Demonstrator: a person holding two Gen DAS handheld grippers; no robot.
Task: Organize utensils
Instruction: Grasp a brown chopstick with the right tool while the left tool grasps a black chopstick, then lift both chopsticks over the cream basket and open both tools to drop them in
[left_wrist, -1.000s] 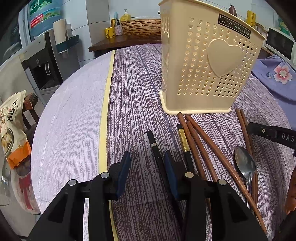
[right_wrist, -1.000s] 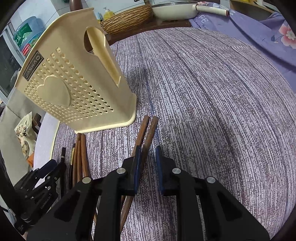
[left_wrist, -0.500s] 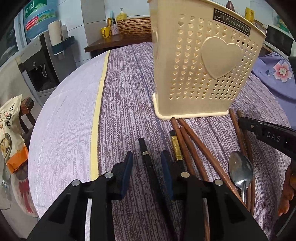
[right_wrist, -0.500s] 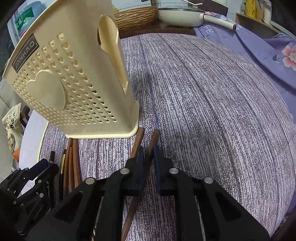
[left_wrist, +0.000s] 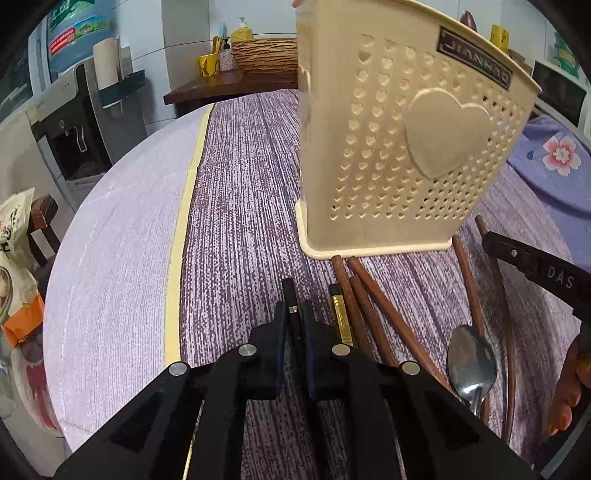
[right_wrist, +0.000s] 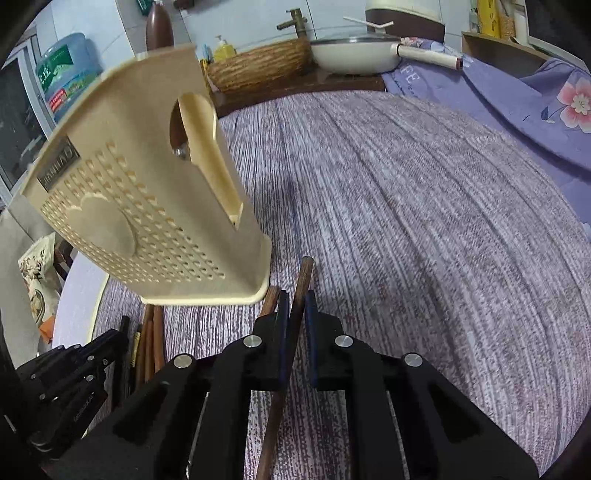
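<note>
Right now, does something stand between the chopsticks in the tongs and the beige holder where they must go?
Nothing visible does. The left tongs grip a black chopstick, the right tongs a brown chopstick; the utensil holder stands just beyond both, its open top unobstructed.

Each hand-held gripper (left_wrist: 295, 325) is matte black plastic with round silver screws, dark blue pads (right_wrist: 313, 321), and white "DAS" lettering.

chopsticks (left_wrist: 373, 314), spoon (left_wrist: 471, 365) before cream holder (left_wrist: 399, 155)
</note>
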